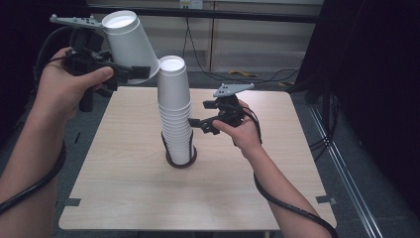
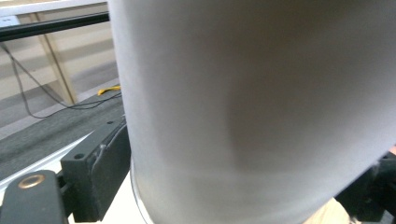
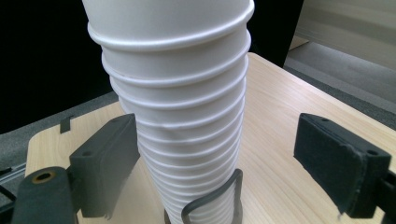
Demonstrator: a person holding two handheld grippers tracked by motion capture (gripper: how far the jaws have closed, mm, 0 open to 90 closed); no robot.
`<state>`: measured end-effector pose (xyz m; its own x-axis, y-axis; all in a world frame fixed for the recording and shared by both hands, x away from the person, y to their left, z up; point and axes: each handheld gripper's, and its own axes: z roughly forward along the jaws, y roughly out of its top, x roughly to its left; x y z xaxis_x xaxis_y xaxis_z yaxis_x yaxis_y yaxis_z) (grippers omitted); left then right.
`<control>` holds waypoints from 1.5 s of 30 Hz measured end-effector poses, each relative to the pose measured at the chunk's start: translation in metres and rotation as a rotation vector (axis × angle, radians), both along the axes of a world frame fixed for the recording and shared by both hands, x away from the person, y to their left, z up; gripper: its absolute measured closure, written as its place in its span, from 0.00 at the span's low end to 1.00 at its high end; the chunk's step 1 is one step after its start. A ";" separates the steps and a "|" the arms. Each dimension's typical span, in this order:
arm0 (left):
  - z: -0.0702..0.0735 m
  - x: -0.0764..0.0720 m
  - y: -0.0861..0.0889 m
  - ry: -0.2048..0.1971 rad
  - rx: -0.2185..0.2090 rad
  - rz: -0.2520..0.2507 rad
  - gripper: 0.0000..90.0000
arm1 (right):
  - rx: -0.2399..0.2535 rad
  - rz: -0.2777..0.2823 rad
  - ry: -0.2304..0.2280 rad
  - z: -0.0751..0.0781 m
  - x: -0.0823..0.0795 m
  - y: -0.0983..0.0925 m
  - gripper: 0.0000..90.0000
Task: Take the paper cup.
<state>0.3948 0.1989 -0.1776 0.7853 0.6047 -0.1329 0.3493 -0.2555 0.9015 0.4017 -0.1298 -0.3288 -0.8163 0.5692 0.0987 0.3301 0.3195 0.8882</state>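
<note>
A single white paper cup (image 1: 126, 42) hangs upside down and tilted, high above the table's far left corner. My left gripper (image 1: 133, 72) is shut on its rim end. In the left gripper view the cup's wall (image 2: 257, 107) stands close against a black finger (image 2: 100, 168). A tall stack of upturned white cups (image 1: 174, 109) stands mid-table in a black wire holder (image 1: 181, 161). My right gripper (image 1: 202, 115) is open just right of the stack. In the right gripper view the stack (image 3: 187, 121) rises beside the left pad (image 3: 109, 158), and the right pad is well apart from it.
The light wooden table (image 1: 124, 198) has black tape marks at its front corners. Behind it run a dark rail (image 1: 223, 15), wooden panels and loose cables (image 1: 237, 74) on the floor. A dark curtain (image 1: 376, 74) closes off the right side.
</note>
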 end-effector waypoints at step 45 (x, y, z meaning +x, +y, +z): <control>-0.070 -0.016 0.038 0.054 0.073 0.011 0.12 | -0.004 -0.006 0.010 -0.011 -0.006 -0.015 0.15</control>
<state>0.3785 0.2373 -0.2474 0.7715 0.6226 -0.1307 0.4004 -0.3156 0.8603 0.3957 -0.1448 -0.3399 -0.8116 0.5748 0.1048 0.3414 0.3210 0.8834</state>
